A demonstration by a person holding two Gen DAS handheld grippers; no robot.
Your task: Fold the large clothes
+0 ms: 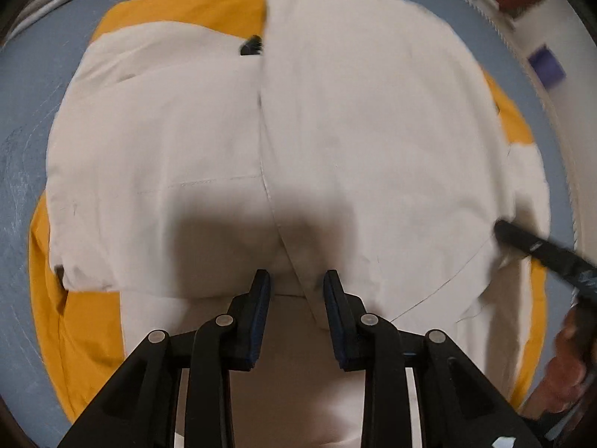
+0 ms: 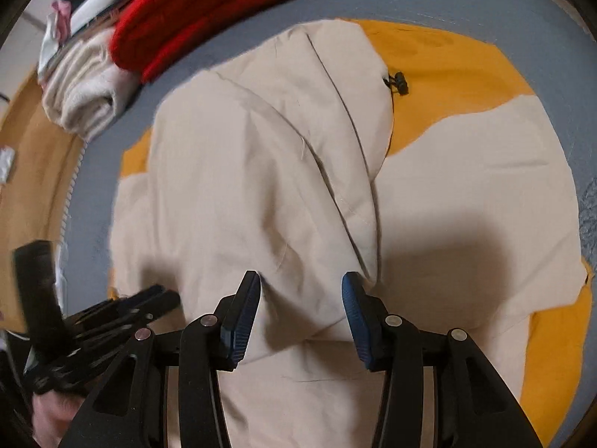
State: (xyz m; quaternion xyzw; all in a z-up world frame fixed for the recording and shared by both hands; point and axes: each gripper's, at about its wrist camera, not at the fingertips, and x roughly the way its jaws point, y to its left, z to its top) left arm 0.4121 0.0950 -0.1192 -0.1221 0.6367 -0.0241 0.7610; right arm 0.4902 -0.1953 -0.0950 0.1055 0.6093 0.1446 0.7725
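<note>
A large cream and yellow jacket (image 1: 335, 119) lies spread on a blue-grey cloth surface (image 1: 26, 119). It also fills the right wrist view (image 2: 261, 186), with one cream panel folded over the middle and a black cord toggle (image 2: 398, 83) by the yellow part. My left gripper (image 1: 297, 280) is open and empty, fingers just above the cream fabric at a seam. My right gripper (image 2: 301, 283) is open and empty over the folded panel's near edge. The right gripper shows at the right edge of the left wrist view (image 1: 541, 250); the left gripper shows at the lower left of the right wrist view (image 2: 123, 310).
A stack of folded clothes lies at the far left in the right wrist view: a red knit (image 2: 209, 15) and a cream towel-like piece (image 2: 86, 100). A wooden floor (image 2: 33, 171) lies beyond the surface's zipped edge. Small coloured items (image 1: 546, 63) lie off the surface.
</note>
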